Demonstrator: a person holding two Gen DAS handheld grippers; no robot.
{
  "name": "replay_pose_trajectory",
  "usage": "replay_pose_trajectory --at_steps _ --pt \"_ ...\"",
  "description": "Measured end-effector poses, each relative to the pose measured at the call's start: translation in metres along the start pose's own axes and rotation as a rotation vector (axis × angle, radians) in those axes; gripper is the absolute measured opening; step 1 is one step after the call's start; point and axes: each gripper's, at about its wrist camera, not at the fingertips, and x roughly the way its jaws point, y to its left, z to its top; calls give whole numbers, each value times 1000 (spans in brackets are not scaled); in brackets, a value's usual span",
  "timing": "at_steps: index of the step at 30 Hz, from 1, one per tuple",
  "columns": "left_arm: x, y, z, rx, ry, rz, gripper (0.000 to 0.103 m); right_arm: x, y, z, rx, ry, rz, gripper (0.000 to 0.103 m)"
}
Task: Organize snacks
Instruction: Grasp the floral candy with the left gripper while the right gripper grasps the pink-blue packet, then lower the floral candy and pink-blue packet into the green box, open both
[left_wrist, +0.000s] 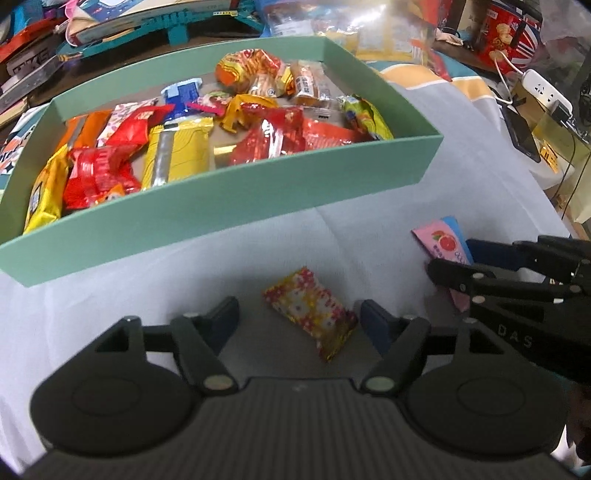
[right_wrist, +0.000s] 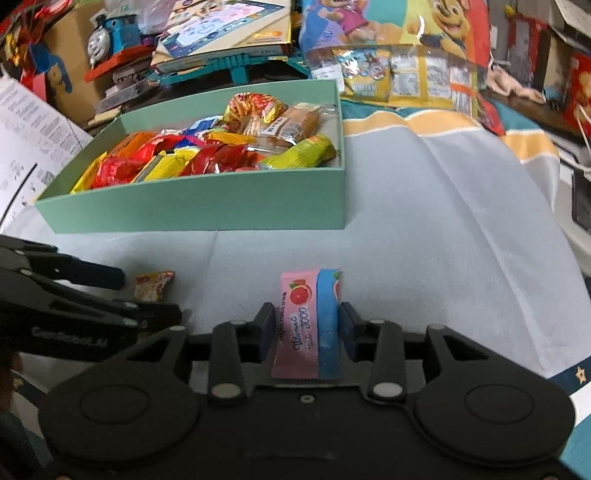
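Note:
A shallow green box (left_wrist: 229, 203) (right_wrist: 207, 206) holds several wrapped snacks and stands on the pale cloth ahead of both grippers. In front of it a floral red-and-yellow packet (left_wrist: 314, 317) (right_wrist: 153, 285) lies flat on the cloth. My left gripper (left_wrist: 297, 309) (right_wrist: 144, 295) stands open around that packet, a finger on each side with gaps showing. My right gripper (right_wrist: 307, 320) (left_wrist: 452, 258) is shut on a pink-and-blue vitamin packet (right_wrist: 301, 317) (left_wrist: 437, 236). Its pads touch both long edges, and the blue side is bent upward.
Toy boxes, books and a toy train (right_wrist: 110, 33) crowd the far side behind the box. A red biscuit tin (left_wrist: 506, 33) and a white power strip (left_wrist: 546, 90) with cables sit at the far right. A printed sheet (right_wrist: 33, 129) lies at the left. Pale cloth (right_wrist: 443, 229) stretches right of the box.

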Motion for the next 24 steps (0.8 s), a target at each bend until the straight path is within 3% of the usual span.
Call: replay_pose_trajectory --at_steps 4,6,7,8,9,18,24 --pt "0 -2 -2 16 -7 14 68 3 1 0 -15 -14 -14 38" --pt "-1 -6 -3 49 -26 39 45 5 1 2 -31 -15 -21 38" --pt "-2 -7 -4 56 -31 39 40 6 1 3 -34 -15 -24 37" --pt "-3 -6 -3 53 -35 25 27 6 0 4 -27 -14 -29 34" --pt "-4 -6 -3 52 -35 20 23 5 -1 4 -16 -10 -27 33" --pt "-21 6 -7 42 -61 -23 22 -12 -18 3 130 32 24 31" --pt "-47 24 -3 -12 -115 -49 22 -33 -14 16 176 -3 57 31"
